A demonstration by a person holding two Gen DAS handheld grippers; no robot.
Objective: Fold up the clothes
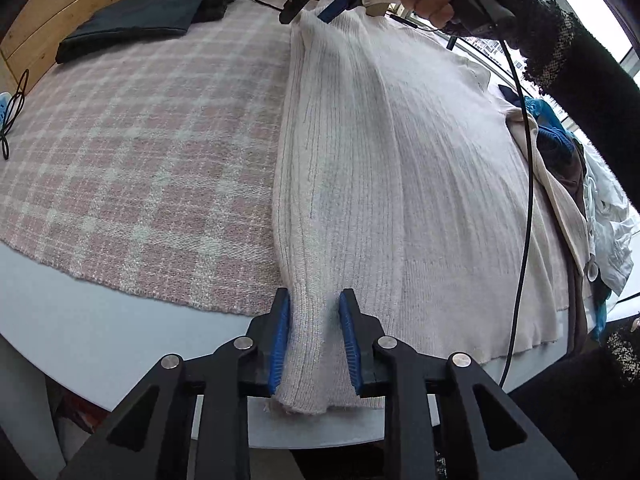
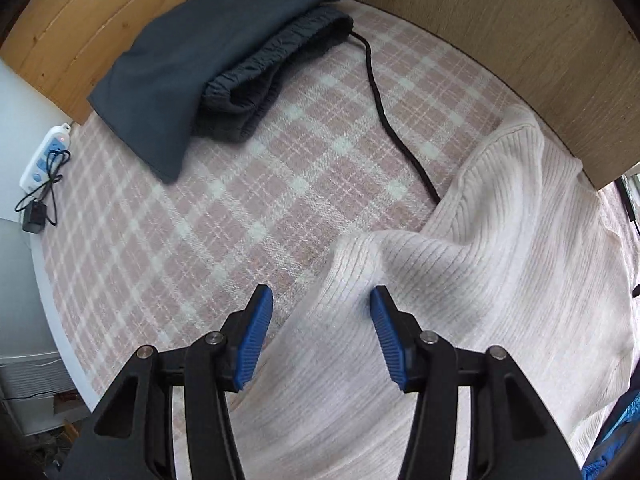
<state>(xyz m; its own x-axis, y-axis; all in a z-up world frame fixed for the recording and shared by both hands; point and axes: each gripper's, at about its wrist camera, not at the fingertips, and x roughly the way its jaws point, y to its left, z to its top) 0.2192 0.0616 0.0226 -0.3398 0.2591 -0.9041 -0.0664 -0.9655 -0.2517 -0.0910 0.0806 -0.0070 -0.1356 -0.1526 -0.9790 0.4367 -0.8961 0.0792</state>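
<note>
A white bench [image 1: 80,328] carries a pink checked blanket [image 1: 140,140], and on the blanket's right part lies a pale ribbed sweater [image 1: 440,168], spread flat with its hem at the near edge. Its left side is doubled inward into a long raised fold [image 1: 320,184] that runs from the near edge straight away toward the far end, so the sweater's long axis lies along the left gripper's line of sight.

The left gripper [image 1: 313,336] is at the near end of that fold. Its fingers [image 1: 280,340] stand on either side of the cloth and touch it, but they are some way apart and the knit looks only lightly squeezed, so I cannot tell whether they have it clamped.

The right gripper [image 2: 321,300] is at the far end, by the shoulder. Its fingers [image 2: 384,332] are clearly apart, with a ridge of sweater rising between them and nothing clamped. Each gripper is thus nearest one end of the same fold, and any further move turns on carrying both ends sideways together.

A folded dark garment [image 2: 192,48] lies at the blanket's far left corner. A heap of other clothes [image 1: 580,184] sits just beyond the sweater's right edge. A black cable [image 2: 384,112] crosses the blanket and disappears under the sweater. No containers are in view.
</note>
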